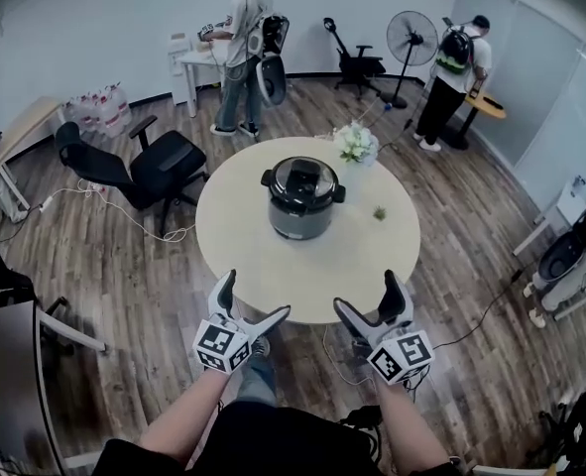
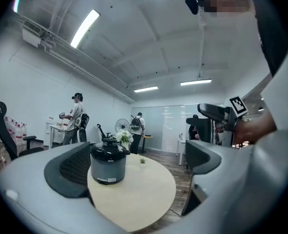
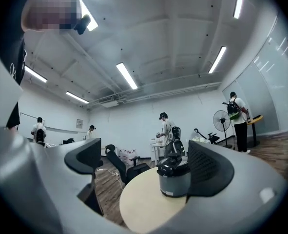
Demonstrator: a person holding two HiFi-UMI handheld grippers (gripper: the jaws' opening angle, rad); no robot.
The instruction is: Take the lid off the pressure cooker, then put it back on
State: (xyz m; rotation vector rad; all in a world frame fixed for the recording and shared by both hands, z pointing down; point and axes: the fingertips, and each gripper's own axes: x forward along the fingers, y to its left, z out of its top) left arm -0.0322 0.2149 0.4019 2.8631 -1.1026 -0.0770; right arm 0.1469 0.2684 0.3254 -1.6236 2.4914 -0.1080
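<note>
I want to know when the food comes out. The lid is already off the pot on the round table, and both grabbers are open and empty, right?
Not quite: the lid is on the pressure cooker, as the head view shows. The rest holds: it stands on the round table, and the left gripper and right gripper are open and empty.

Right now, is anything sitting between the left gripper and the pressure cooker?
No. In the head view only bare table lies between the left gripper and the pressure cooker; the left gripper view shows the same.
</note>
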